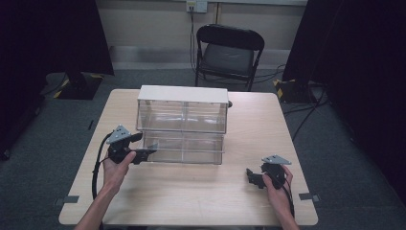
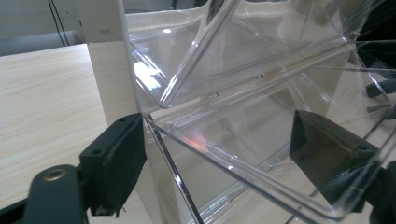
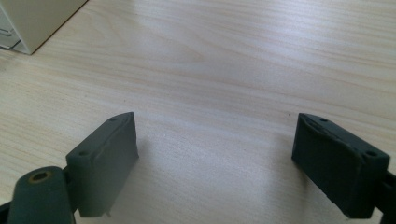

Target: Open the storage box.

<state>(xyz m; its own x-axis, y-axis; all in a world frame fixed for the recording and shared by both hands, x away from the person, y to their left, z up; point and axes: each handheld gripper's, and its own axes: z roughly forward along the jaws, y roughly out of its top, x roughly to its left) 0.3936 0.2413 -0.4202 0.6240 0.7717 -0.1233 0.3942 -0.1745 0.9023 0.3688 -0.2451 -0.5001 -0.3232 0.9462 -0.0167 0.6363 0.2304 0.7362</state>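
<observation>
A clear plastic drawer cabinet with a pale top stands at the middle of the wooden table. Its lower drawer sticks out a little toward me. My left gripper is at that drawer's front left corner. In the left gripper view the left gripper is open, with the clear drawer's corner between its jaws; the far jaw shows through the plastic. My right gripper rests low over bare table at the front right, and the right gripper is open with nothing between its jaws.
A black folding chair stands behind the table, with cables on the floor near it. Dark curtains hang at both sides. The cabinet's pale corner lies far to the left of the right gripper. Bare tabletop stretches along the front edge.
</observation>
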